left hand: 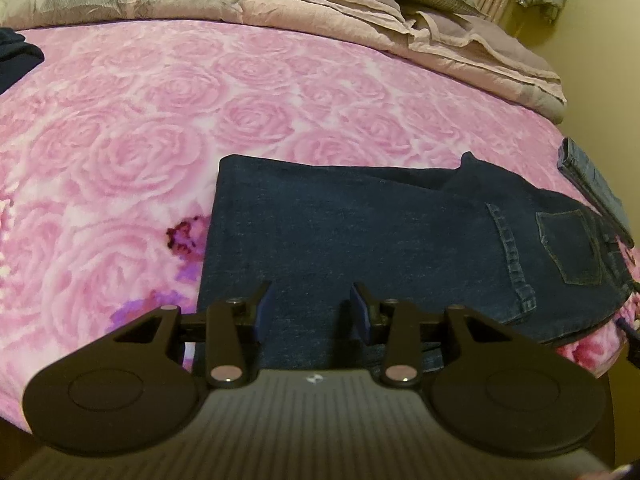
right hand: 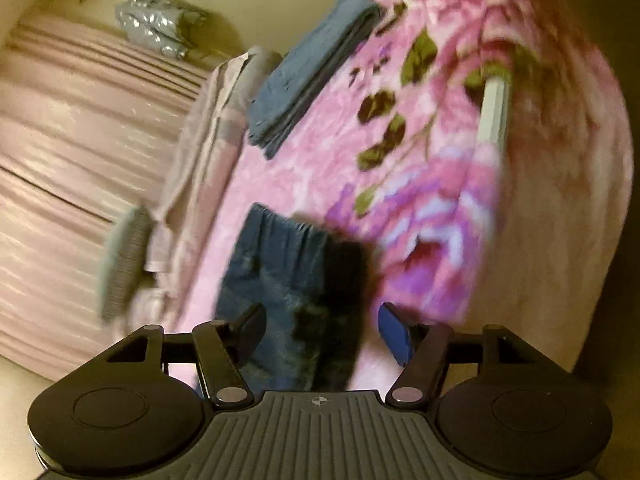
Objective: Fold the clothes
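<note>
Dark blue jeans lie flat on the pink rose-pattern blanket, waist and back pocket to the right, folded leg end to the left. My left gripper is open and empty just above the jeans' near edge. In the blurred right wrist view my right gripper is open and empty above an end of the jeans, with a dark patch beside it.
A folded grey-blue garment lies further along the blanket, and shows at the right edge of the left wrist view. Folded beige-pink bedding and a pillow are at the back. A dark garment lies far left.
</note>
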A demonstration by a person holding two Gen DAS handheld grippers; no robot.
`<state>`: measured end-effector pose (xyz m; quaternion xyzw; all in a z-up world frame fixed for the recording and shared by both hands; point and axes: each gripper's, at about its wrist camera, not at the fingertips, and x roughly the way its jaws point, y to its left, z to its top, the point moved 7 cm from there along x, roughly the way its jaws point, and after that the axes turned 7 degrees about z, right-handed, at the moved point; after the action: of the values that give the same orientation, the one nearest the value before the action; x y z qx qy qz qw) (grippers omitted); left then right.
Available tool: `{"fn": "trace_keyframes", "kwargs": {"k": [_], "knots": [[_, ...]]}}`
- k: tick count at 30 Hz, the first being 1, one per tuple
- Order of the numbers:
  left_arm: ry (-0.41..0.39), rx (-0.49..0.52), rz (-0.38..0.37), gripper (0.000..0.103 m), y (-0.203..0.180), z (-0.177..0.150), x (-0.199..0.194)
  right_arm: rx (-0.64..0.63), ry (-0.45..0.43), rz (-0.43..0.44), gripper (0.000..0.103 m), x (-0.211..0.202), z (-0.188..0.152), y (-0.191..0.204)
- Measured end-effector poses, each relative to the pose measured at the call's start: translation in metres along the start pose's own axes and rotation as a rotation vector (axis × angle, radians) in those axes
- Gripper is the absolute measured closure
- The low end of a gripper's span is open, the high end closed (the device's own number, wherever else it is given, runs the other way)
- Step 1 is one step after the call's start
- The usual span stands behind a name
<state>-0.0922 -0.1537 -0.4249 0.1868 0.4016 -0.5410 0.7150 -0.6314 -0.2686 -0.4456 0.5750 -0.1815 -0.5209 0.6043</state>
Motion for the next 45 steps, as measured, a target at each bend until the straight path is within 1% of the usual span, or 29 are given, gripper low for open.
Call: {"fn": "trace_keyframes", "kwargs": {"k": [2, 3, 8, 10, 11, 12, 13, 14, 15, 16, 18, 19, 21, 23, 25, 26, 32, 37, 38, 39, 41, 42, 43, 45], "knots": [[-0.003, -0.011, -0.023, 0.068, 0.000, 0.001, -0.001, 0.036, 0.024, 0.032, 0.038, 0.001, -0.005, -0.001], [-0.004, -0.020, -0.036, 0.068, 0.001, 0.002, -0.002, 0.036, 0.029, 0.030, 0.038, 0.004, -0.006, -0.001], [0.007, -0.090, -0.111, 0.069, 0.007, 0.002, -0.003, 0.025, 0.039, -0.021, 0.038, 0.022, -0.004, 0.002], [0.015, -0.124, -0.142, 0.070, 0.010, 0.001, 0.000, -0.016, 0.048, -0.041, 0.040, 0.027, -0.006, 0.005], [0.018, -0.136, -0.154, 0.070, 0.011, 0.000, 0.002, -0.040, 0.053, -0.052, 0.051, 0.029, -0.007, 0.006], [0.021, -0.148, -0.165, 0.070, 0.012, -0.001, 0.003, -0.064, 0.057, -0.071, 0.059, 0.029, -0.008, 0.006], [0.028, -0.137, -0.161, 0.071, 0.011, -0.003, 0.007, -0.077, 0.057, -0.079, 0.065, 0.029, -0.010, 0.003], [0.037, -0.116, -0.149, 0.074, 0.011, -0.005, 0.011, -0.080, 0.056, -0.069, 0.067, 0.027, -0.011, 0.001], [0.039, -0.087, -0.125, 0.083, 0.010, -0.007, 0.014, -0.080, 0.054, -0.054, 0.068, 0.026, -0.012, -0.001], [0.039, -0.055, -0.096, 0.087, 0.009, -0.009, 0.017, -0.081, 0.051, -0.047, 0.069, 0.025, -0.012, -0.002], [0.032, -0.021, -0.081, 0.087, 0.007, -0.008, 0.016, -0.092, 0.047, -0.059, 0.070, 0.025, -0.014, -0.001], [0.029, -0.028, -0.086, 0.087, 0.008, -0.007, 0.014, -0.097, 0.047, -0.073, 0.073, 0.026, -0.014, 0.001], [0.021, -0.065, -0.103, 0.087, 0.013, -0.005, 0.009, -0.105, 0.045, -0.102, 0.077, 0.028, -0.014, 0.006], [0.002, -0.119, -0.116, 0.086, 0.026, -0.002, 0.001, -0.152, 0.033, -0.148, 0.080, 0.030, -0.016, 0.018], [-0.015, -0.171, -0.123, 0.086, 0.041, 0.000, -0.007, -0.281, 0.005, -0.207, 0.081, 0.029, -0.022, 0.045], [-0.022, -0.194, -0.121, 0.086, 0.050, 0.000, -0.010, -0.379, -0.004, -0.205, 0.082, 0.029, -0.036, 0.062], [-0.034, -0.313, -0.087, 0.086, 0.105, -0.006, -0.021, -1.029, -0.026, -0.095, 0.085, 0.036, -0.159, 0.167], [-0.019, -0.417, -0.095, 0.086, 0.142, -0.019, -0.026, -1.569, -0.046, 0.013, 0.085, 0.041, -0.269, 0.255], [-0.015, -0.430, -0.093, 0.086, 0.148, -0.022, -0.027, -1.662, -0.032, 0.055, 0.085, 0.043, -0.296, 0.262], [-0.011, -0.440, -0.086, 0.086, 0.154, -0.025, -0.028, -1.746, 0.001, 0.112, 0.085, 0.045, -0.328, 0.260], [-0.005, -0.461, -0.078, 0.086, 0.167, -0.029, -0.030, -1.887, 0.108, 0.202, 0.085, 0.051, -0.383, 0.242], [-0.001, -0.472, -0.078, 0.086, 0.173, -0.031, -0.030, -1.944, 0.189, 0.231, 0.085, 0.056, -0.411, 0.226], [0.004, -0.484, -0.076, 0.086, 0.178, -0.034, -0.031, -1.987, 0.255, 0.226, 0.085, 0.063, -0.431, 0.209], [0.011, -0.505, -0.072, 0.086, 0.188, -0.038, -0.032, -2.064, 0.351, 0.183, 0.085, 0.075, -0.462, 0.176]]}}
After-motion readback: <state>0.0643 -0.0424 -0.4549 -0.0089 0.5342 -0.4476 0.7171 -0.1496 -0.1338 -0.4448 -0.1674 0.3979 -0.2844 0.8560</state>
